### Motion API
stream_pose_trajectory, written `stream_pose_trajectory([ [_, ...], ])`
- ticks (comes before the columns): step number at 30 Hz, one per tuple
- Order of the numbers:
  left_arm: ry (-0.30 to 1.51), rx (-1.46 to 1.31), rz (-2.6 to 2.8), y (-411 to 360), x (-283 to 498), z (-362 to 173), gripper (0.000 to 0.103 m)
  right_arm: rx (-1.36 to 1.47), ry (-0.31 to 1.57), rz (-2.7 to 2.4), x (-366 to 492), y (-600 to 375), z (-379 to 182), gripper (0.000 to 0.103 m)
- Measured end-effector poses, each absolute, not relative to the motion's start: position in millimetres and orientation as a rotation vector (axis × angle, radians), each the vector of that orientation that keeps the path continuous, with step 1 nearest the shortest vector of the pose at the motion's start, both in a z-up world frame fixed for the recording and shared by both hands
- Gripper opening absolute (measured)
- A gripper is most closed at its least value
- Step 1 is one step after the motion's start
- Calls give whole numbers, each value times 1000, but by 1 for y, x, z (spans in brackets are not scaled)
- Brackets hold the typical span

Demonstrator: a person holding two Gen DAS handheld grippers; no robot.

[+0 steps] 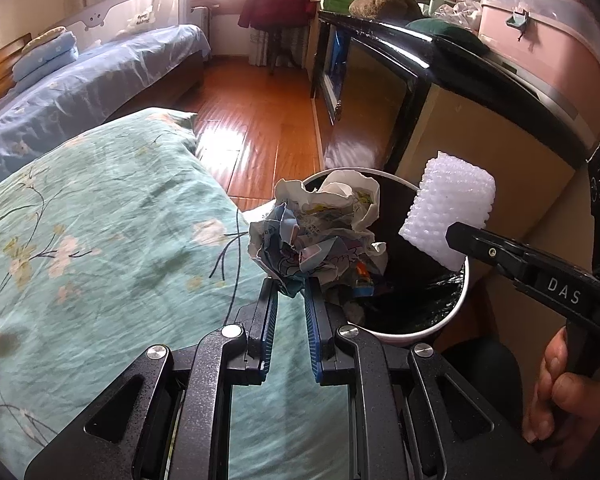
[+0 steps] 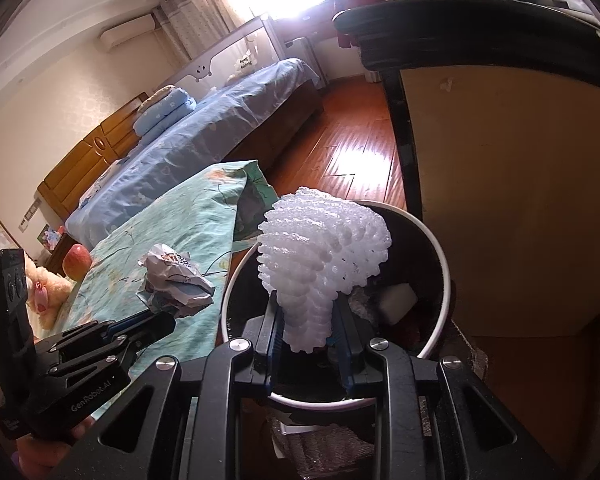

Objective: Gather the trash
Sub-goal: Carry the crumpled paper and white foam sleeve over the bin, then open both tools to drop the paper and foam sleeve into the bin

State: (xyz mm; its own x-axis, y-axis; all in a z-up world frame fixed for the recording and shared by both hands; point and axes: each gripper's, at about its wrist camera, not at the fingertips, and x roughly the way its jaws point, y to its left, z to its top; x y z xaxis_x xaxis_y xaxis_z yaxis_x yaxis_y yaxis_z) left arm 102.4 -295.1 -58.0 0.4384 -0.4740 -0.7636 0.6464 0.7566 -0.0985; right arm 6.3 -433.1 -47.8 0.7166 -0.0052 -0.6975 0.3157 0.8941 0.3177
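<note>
On the left, the left gripper (image 1: 291,294) is seen clamped on the lower edge of a crumpled ball of printed white-and-blue paper (image 1: 320,228). The ball is carried above the teal floral bedspread (image 1: 100,220), right at the near-left rim of the round white waste bin with a black liner (image 1: 452,316). In the right wrist view the crumpled paper (image 2: 176,284) is shown beside the bin (image 2: 444,264), over the bed edge, not yet over the opening.

To the right, the right gripper (image 2: 308,330) is closed on the stem end of a white foam mesh sleeve (image 2: 324,248); its long axis runs up and away from the claw, and the flared end is held directly above the bin's mouth. Seen from the left wrist, the foam sleeve (image 1: 448,216) hangs over the bin's right half.

Judgement: the right hand is better placed; release there would likely drop the foam inside. The paper is thought to need a short shift rightward, over the rim, before release.
</note>
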Motion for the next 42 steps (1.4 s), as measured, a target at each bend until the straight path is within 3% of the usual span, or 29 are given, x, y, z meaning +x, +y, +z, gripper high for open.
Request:
stream_pose_trajectory([
  [42,878,278,-707,-339,117,-63,13,439,785,-205,18,-455,-56,26],
])
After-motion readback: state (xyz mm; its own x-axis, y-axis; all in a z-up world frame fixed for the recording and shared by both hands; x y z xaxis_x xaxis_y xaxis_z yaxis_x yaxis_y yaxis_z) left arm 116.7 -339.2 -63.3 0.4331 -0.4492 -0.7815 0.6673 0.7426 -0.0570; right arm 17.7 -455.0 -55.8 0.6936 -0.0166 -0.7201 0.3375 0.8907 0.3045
